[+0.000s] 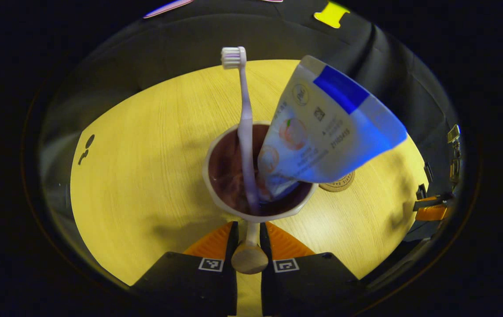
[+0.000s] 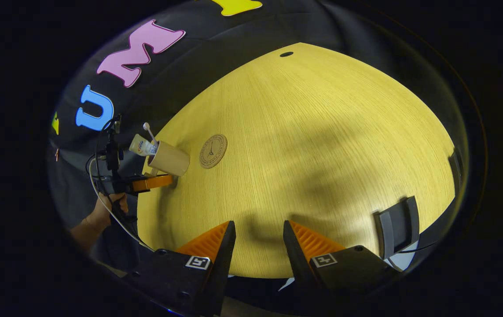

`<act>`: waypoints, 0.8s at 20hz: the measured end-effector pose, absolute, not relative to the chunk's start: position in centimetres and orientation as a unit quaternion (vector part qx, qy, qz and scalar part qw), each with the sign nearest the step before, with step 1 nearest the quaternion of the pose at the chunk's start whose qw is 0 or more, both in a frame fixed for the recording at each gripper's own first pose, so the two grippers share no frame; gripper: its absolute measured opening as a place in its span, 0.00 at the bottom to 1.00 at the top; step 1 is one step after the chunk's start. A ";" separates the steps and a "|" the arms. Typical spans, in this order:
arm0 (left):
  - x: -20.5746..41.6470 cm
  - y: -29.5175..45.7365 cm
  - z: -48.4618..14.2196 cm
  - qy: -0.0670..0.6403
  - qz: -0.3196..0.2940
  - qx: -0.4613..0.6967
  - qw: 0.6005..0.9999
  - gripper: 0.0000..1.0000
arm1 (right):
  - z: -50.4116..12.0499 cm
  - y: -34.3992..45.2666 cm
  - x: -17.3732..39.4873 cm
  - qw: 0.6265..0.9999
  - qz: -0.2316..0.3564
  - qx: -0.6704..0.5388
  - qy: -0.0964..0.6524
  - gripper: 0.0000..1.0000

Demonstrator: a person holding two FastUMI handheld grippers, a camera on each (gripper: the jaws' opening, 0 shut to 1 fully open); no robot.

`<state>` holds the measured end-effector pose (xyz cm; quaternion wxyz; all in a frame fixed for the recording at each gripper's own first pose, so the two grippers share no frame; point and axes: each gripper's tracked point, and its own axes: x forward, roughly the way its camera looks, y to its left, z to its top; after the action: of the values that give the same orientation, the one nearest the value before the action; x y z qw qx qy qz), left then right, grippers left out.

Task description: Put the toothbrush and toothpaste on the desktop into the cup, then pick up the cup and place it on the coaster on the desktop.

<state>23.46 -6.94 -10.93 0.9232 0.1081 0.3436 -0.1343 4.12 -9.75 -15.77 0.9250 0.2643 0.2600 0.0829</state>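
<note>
A beige cup [image 1: 258, 211] with a dark inside stands right before my left gripper [image 1: 249, 237]. Its jaws are nearly closed, and both fingers press on the cup's handle [image 1: 249, 257]. In the cup, a pale toothbrush [image 1: 244, 127] stands bristles up and a white-and-blue toothpaste tube [image 1: 330, 127] leans right. The round brown coaster [image 1: 341, 182] lies just behind the cup, partly hidden by the tube. From the right gripper view, the cup [image 2: 170, 158] sits at the far left next to the coaster [image 2: 213, 151]; whether it touches the table I cannot tell. My right gripper [image 2: 258, 240] is open over the near table edge.
The yellow wooden table [image 2: 321, 132] is round, with the black cloth wall behind it. A grey bracket [image 2: 396, 224] stands at its right edge and a small hole [image 2: 286, 54] lies at the far side. A hand [image 2: 101, 211] holds the left gripper.
</note>
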 end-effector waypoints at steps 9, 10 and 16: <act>22.8 -8.6 -9.8 0.306 -0.124 0.108 0.938 0.24 | -15.4 -10.9 4.6 0.926 0.099 0.255 0.260 0.68; 22.7 -9.1 -9.6 0.302 -0.125 0.107 0.939 0.24 | -15.3 -11.1 4.5 0.926 0.100 0.254 0.260 0.68; 22.3 -13.8 -7.5 0.281 -0.156 0.100 0.942 0.23 | -15.2 -12.2 4.4 0.926 0.101 0.255 0.259 0.68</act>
<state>22.25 -13.83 -7.54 0.9416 0.1000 0.2811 -0.1559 4.41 -12.17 -15.20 0.9262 0.2553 0.2585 0.1007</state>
